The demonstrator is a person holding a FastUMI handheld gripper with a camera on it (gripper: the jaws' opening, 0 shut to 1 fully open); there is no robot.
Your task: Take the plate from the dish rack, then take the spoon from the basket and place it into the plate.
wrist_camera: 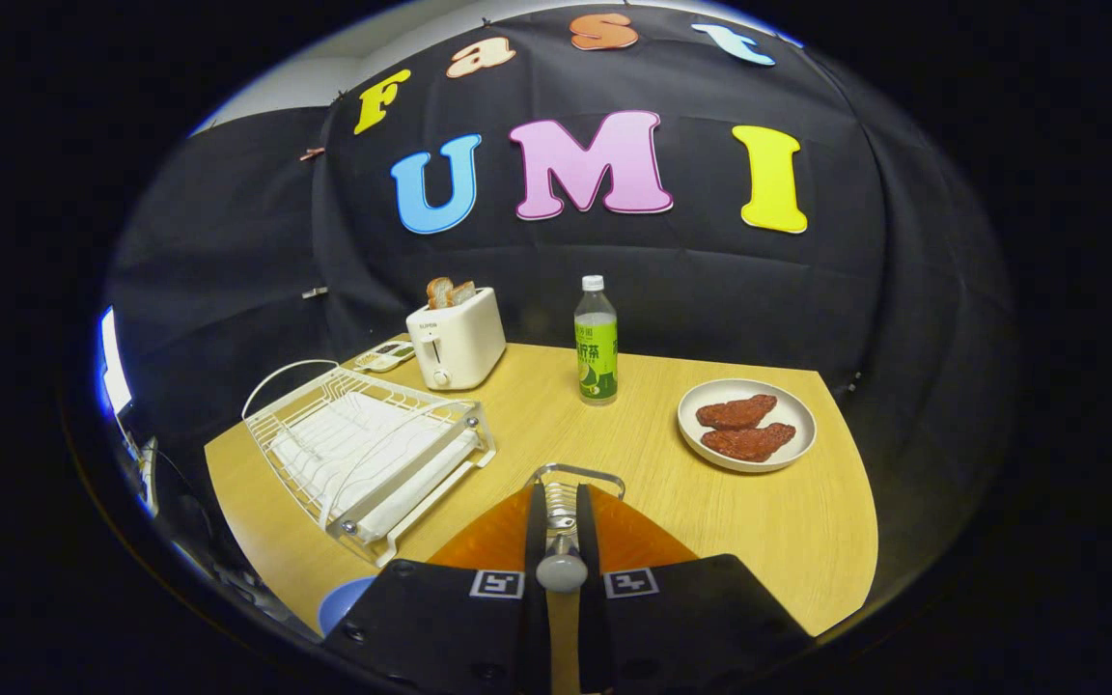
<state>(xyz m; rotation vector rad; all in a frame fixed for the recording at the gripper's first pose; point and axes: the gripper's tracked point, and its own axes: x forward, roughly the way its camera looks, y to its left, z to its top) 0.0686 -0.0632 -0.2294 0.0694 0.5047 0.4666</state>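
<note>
My gripper (561, 494) is shut on a metal spoon (561, 569). Its handle runs between the two fingers, with the rounded end toward the camera and the bowl poking out just past the fingertips. Directly under the fingers and the spoon lies an orange plate (648, 541) on the wooden table (807, 521); the fingers hide much of it. The white wire dish rack (363, 449) stands to the left of the fingers with nothing in its slots. A blue rounded object (342, 603), perhaps the basket, peeks out at the table's near left edge beside the gripper body.
Beyond the rack stands a white toaster (457, 340) with bread in it, and a small tray (384, 355) sits to its left. A green-labelled bottle (596, 343) stands straight ahead. A white plate (747, 425) with two pieces of meat lies to the right.
</note>
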